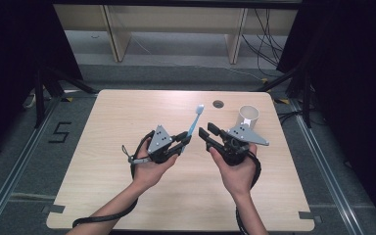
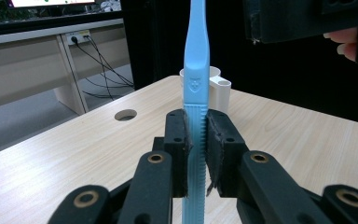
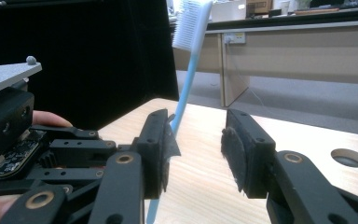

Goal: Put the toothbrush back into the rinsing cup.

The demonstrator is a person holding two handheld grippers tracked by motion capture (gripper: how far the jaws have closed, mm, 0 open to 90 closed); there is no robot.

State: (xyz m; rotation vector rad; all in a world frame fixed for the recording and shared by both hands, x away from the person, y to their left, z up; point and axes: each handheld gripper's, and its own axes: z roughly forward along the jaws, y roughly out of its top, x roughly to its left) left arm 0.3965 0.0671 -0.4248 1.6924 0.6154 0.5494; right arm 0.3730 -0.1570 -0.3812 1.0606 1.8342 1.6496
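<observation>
The left gripper (image 1: 185,141) is clamping its jaws on the blue toothbrush (image 1: 194,122), holding it bristles-up above the worktop (image 1: 127,122), while the right gripper (image 1: 206,133) is waiting wide open beside it, seemingly for a handover or for dropping it into the white cup (image 1: 248,116).

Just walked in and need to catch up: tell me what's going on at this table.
A person holds a gripper in each hand above a wooden table. The left gripper is shut on a blue toothbrush, bristle end pointing up and away. The right gripper is open, empty, close beside it. A white cup stands at the far right.
</observation>
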